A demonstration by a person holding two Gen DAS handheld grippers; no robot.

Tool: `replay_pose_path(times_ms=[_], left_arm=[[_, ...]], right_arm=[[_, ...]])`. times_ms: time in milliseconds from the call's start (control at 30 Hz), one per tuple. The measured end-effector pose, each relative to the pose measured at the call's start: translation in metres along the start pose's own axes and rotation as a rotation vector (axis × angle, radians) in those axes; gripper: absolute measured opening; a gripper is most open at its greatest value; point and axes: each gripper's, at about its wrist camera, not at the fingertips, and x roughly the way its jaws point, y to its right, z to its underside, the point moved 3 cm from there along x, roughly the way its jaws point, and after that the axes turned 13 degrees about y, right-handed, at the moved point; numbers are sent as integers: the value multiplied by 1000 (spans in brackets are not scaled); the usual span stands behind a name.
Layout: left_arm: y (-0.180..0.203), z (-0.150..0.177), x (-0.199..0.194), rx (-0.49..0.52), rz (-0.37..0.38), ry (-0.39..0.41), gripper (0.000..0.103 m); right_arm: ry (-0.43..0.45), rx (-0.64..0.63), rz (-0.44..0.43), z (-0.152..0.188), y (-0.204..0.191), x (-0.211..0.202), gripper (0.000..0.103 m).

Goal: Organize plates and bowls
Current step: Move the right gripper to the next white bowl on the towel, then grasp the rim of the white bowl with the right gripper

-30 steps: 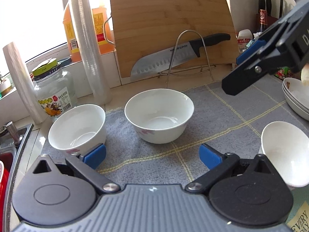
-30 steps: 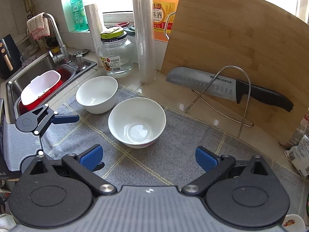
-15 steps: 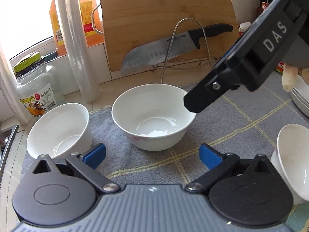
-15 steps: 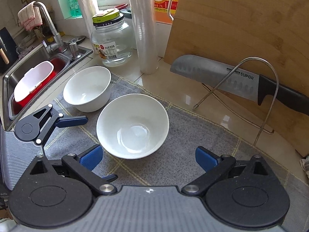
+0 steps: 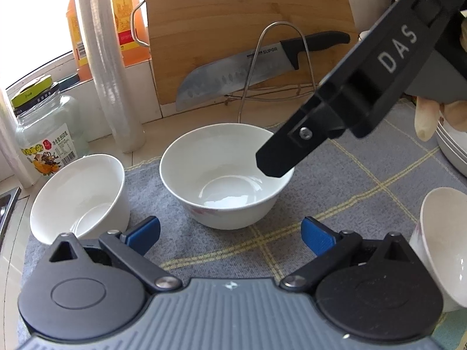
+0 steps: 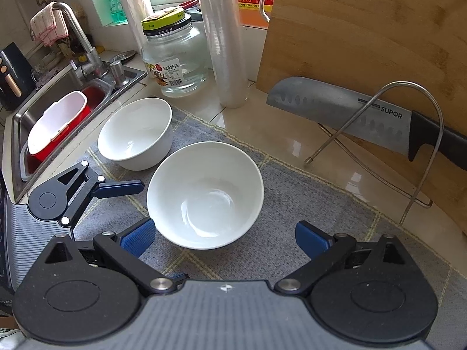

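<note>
Both wrist cameras look forward and down along their own tongs, the left tongs [image 5: 230, 232] low and near the table, the right tongs [image 6: 224, 234] angled in from the right, and both views share the middle bowl [image 5: 226, 175] [image 6: 205, 194], knife [image 5: 262, 61] [image 6: 359, 116] and cutting board [image 5: 248, 14] [image 6: 379, 29].

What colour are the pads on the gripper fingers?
Blue pads, clearest in the right wrist view.

Glossy white glazed ceramic bowl [image 6: 205, 194], matt grey woven cloth mat with yellow checks [image 6: 306, 192], smooth bamboo cutting board [image 6: 364, 43], brushed steel knife blade [image 6: 335, 108], clear glass jar [image 6: 175, 61]
</note>
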Motion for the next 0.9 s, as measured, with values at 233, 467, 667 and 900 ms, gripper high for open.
replay_pose_path(times_ms=[233,467,667,900], left_arm=[[0,-2,3,-6,-1,8,102],[-2,-1,6,6,4,3,102],[-3,-2,11,13,11,1,102],[-3,-3,17,32,24,8,101]], right_arm=[[6,-1,-28,-4,0,3,103],[2,-1,-56,-7,-3,13,103],[-5,11,-68,-9,-2,23,103],[-6,34,-60,-11,5,36,101]])
